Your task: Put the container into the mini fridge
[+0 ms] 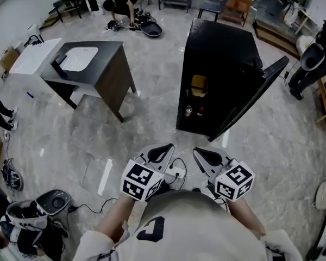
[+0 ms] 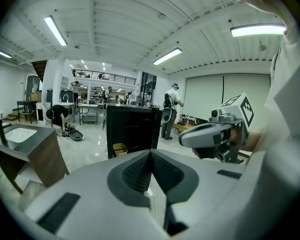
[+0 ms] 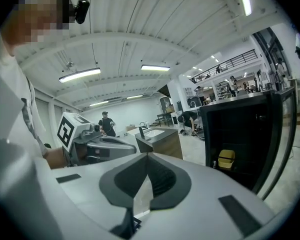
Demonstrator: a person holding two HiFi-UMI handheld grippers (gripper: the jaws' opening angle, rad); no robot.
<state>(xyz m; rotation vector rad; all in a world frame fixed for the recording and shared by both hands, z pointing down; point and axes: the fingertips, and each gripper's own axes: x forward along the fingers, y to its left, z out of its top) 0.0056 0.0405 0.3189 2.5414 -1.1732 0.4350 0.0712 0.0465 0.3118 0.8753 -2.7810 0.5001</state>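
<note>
Glowing above left gripper's [image 2: 151,152] closed jaws, ceiling lights [image 2: 166,56], gripper views only.

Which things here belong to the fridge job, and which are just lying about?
Job in hand:
mini fridge, its door open
yellow container inside it
left gripper and right gripper, both shut and empty

Lying about:
sink cabinet
power strip
round grey device

Dark sink cabinet [image 1: 107,56], marble floor [image 1: 152,118]
</note>
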